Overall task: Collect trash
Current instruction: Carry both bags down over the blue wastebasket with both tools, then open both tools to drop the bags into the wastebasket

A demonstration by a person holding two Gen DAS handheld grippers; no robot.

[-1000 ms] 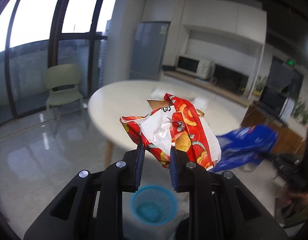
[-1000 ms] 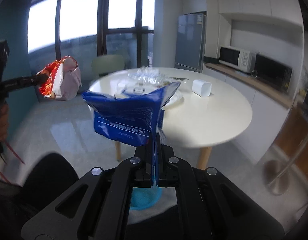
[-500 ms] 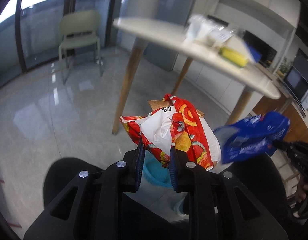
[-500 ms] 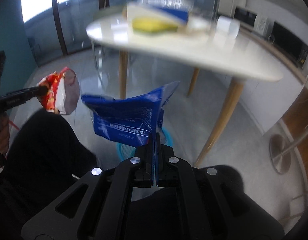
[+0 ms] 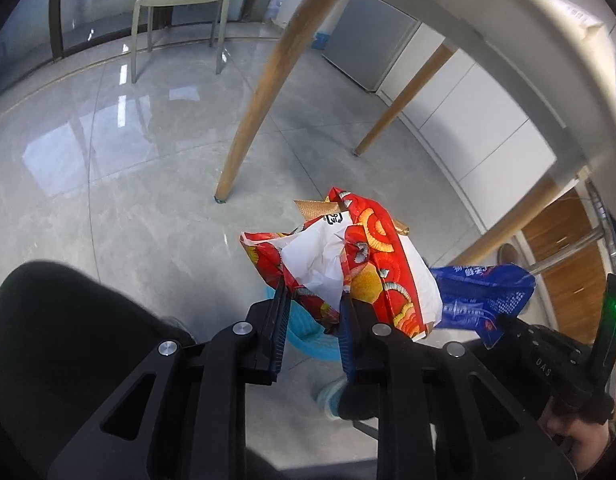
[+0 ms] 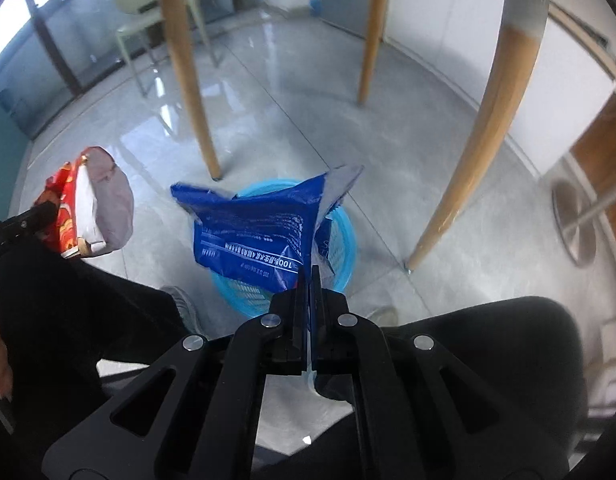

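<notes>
In the left wrist view, the left gripper sits at lower centre of the frame with its blue-lined fingers pressed against the lower edge of a crumpled red snack bag, which it holds clamped between them; the bag rises toward the middle of the frame, showing orange ring patterns and a white inner side. Just behind and below the bag a sliver of the blue waste basket shows between the fingers. To the right of the red bag, at mid-right of the frame, the blue wrapper juts in from the other tool. In the right wrist view, the right gripper stands at lower centre with its fingers drawn tight together on the bottom corner of that blue wrapper, pinching it firmly; the wrapper fans up and to the left, printed with white text. Directly behind it, at the centre of the frame, the blue waste basket stands on the grey tiled floor, its rim visible around the wrapper. The red snack bag hangs at the left edge of this frame, well apart from the basket. Wooden table legs rise toward the top of the frame, and a pale green chair stands at upper left of the left wrist view.
</notes>
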